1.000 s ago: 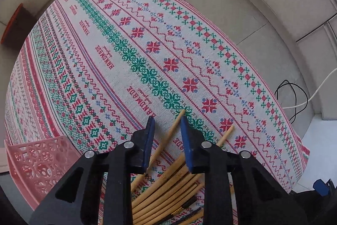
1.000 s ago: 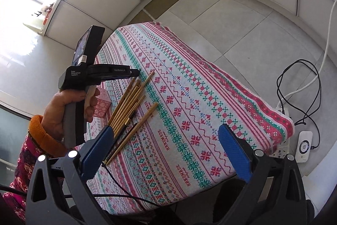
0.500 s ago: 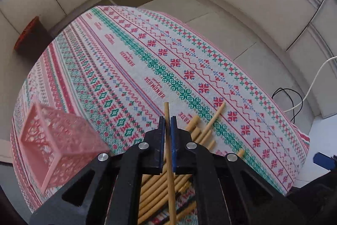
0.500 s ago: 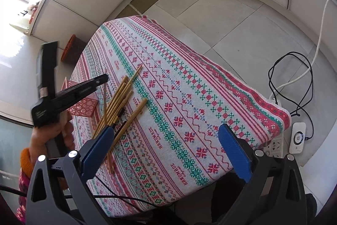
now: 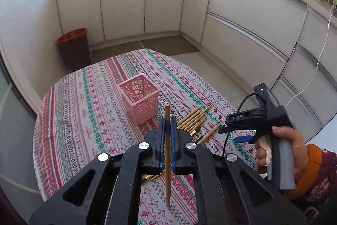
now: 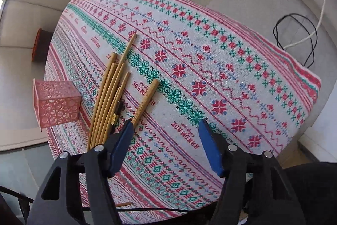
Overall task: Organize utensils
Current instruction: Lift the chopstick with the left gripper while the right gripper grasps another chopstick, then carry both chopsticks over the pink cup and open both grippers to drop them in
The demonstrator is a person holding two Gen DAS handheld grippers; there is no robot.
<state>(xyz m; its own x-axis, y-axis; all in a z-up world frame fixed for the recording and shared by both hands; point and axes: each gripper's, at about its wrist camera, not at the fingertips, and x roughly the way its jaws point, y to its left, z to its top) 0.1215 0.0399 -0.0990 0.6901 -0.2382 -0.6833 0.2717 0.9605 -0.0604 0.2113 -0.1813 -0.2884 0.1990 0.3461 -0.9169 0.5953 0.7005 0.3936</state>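
Pinching one thin, stiff, light bamboo chopstick (image 5: 167,140) mid-shaft, left claw (image 5: 167,125) is clamped tight w/ slip risk; right claw (image 6: 166,136) closing, empty.

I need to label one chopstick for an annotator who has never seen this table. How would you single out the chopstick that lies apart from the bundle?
Start at the patterned tablecloth and find the pink lattice basket near its edge. Beside it lies a bundle of bamboo chopsticks. The lone chopstick rests on the side away from the basket, angled off from the rest, thicker looking, with faint markings along its shaft.
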